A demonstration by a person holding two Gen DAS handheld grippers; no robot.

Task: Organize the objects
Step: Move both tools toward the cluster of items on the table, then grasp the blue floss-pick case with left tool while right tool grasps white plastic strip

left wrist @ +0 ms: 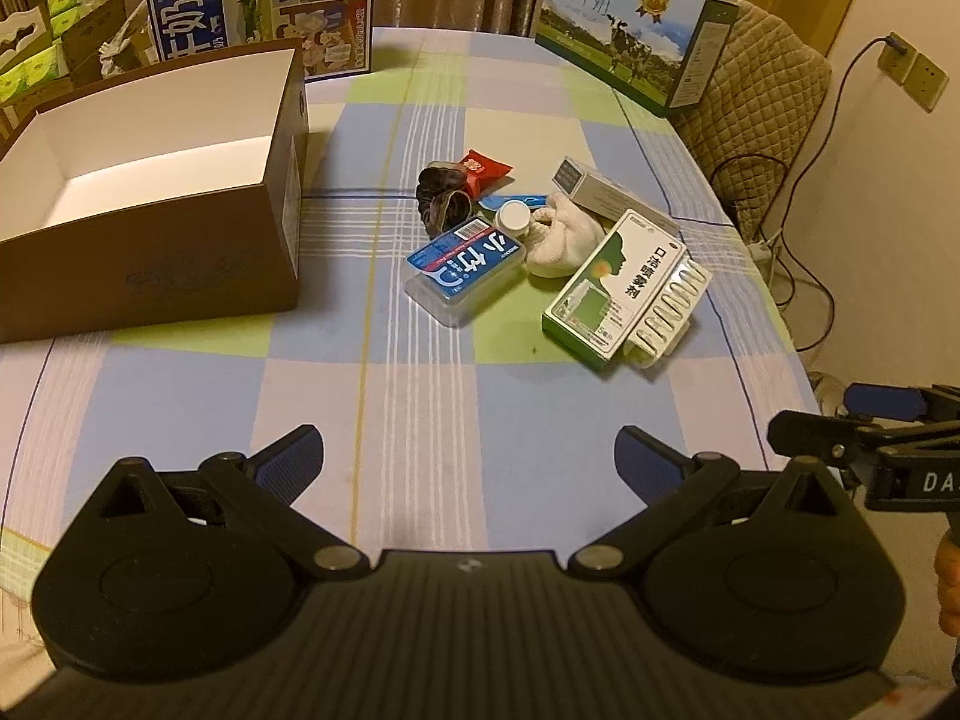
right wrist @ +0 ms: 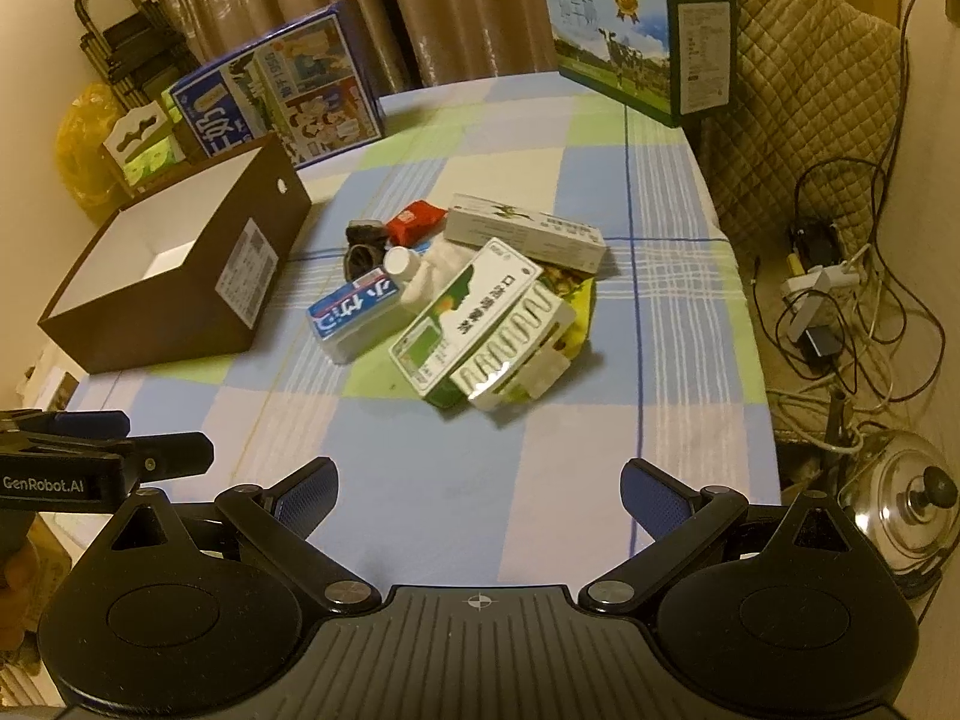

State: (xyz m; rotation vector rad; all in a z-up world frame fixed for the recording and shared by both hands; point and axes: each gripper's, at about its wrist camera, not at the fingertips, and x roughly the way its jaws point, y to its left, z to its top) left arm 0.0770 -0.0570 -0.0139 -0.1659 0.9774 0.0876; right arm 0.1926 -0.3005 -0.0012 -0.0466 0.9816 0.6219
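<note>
Checked table (left wrist: pixel 420 396): one brown box (left wrist: pixel 150 252), two grippers spread.

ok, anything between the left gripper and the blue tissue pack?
No. In the left wrist view, only bare checked tablecloth lies between the open left gripper and the blue tissue pack. The brown box sits off to the left.

Blue-green-white checked tablecloth (left wrist: pixel 420 408), brown box (left wrist: pixel 150 252) white inside, red packet (left wrist: pixel 483 171).
</note>
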